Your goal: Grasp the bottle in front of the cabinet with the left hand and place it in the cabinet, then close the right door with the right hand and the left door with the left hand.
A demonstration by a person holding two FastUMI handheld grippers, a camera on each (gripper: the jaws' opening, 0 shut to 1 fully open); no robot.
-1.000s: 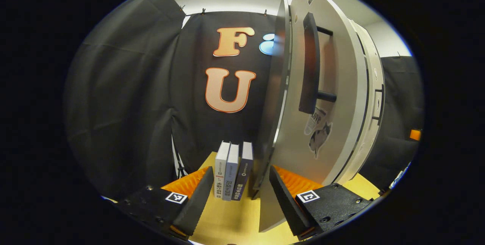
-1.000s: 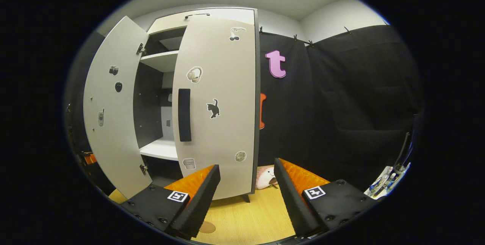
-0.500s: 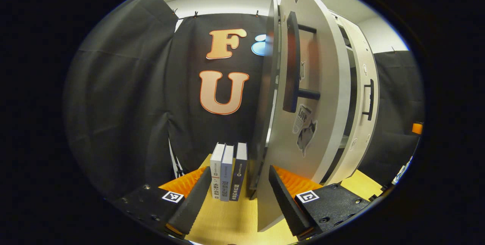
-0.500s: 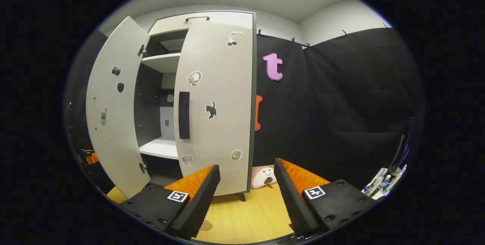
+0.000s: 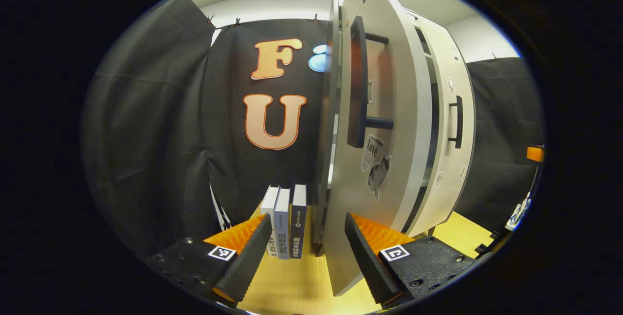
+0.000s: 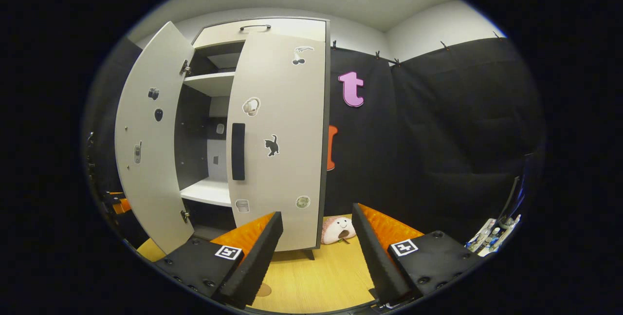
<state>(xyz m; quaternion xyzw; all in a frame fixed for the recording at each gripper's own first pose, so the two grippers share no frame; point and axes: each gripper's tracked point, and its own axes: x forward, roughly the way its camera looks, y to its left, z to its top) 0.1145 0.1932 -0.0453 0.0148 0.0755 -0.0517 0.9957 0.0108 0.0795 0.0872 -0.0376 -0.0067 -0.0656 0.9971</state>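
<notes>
Since a second ago left gripper (image 5: 302,247) has backed off; left door (image 5: 389,125) at 1 o'clock, ajar; right door (image 6: 280,139) closed; both grippers wide open, empty, right gripper (image 6: 316,251) too; bottle's place untellable; risk: open fingers (image 5: 365,251) snag door edge, swinging it outward.

1. Left gripper (image 5: 306,251) spread wide, nothing between its fingers
2. Left door (image 5: 384,159) stands edge-on just ahead, its dark handle (image 5: 357,81) facing the camera
3. Three books (image 5: 284,227) upright on the surface (image 5: 297,286), beside the door's lower edge
</notes>
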